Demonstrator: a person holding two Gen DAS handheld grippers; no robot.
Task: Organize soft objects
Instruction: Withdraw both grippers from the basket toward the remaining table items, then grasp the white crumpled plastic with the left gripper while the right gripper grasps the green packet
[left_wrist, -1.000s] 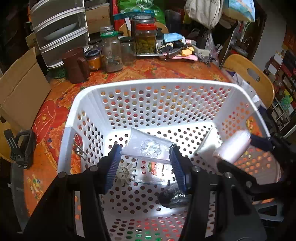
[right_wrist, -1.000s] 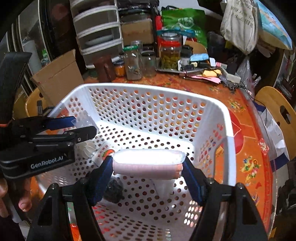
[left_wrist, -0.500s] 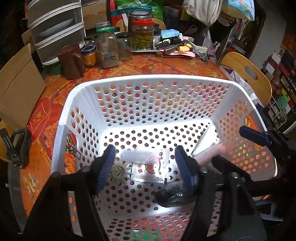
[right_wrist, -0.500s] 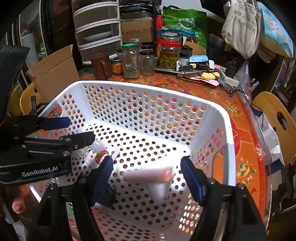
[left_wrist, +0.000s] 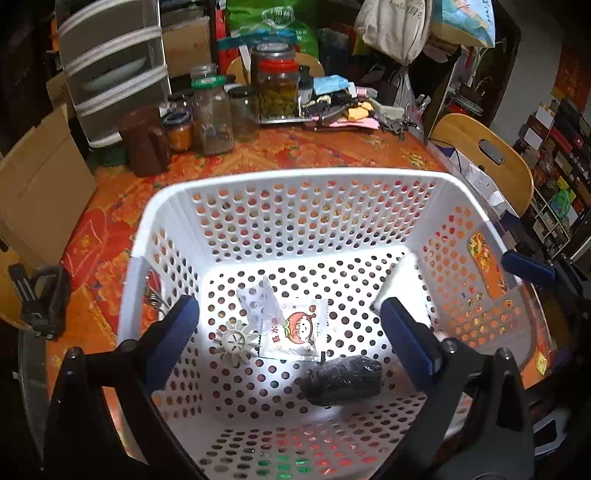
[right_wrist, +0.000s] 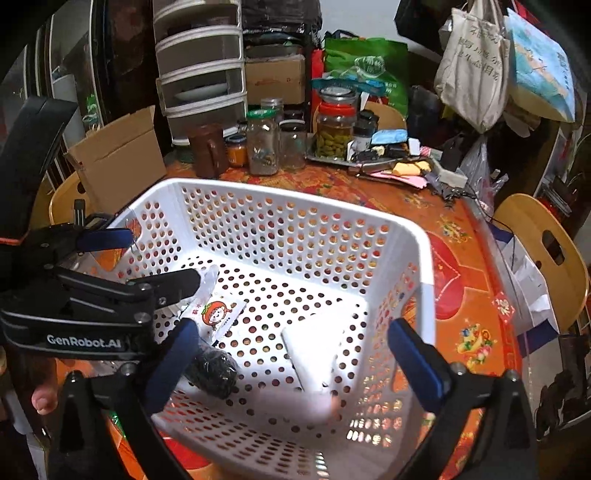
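A white perforated basket (left_wrist: 295, 181) (right_wrist: 424, 266) stands on the orange table. In it lie a clear plastic packet (left_wrist: 262, 304), a white sachet with a red cartoon face (left_wrist: 295, 332) (right_wrist: 218, 312), a small white ribbed piece (left_wrist: 236, 341), a dark wrapped bundle (left_wrist: 341, 380) (right_wrist: 214, 373) and a white roll with a pink end (right_wrist: 314, 365). My left gripper (left_wrist: 295, 332) is open and empty above the basket floor. My right gripper (right_wrist: 291, 362) is open and empty over the white roll.
Glass jars (left_wrist: 212, 118) (right_wrist: 334, 125), a brown mug (left_wrist: 142, 146), a metal tray of small items (left_wrist: 332, 110), a drawer unit (right_wrist: 201, 70) and a cardboard box (right_wrist: 118, 158) crowd the table's far side. A wooden chair (left_wrist: 484, 155) (right_wrist: 543, 251) stands at the right.
My left gripper opened and let the clear packet fall onto the basket floor. My right gripper opened and dropped the white roll into the basket. Both grippers drew back a little.
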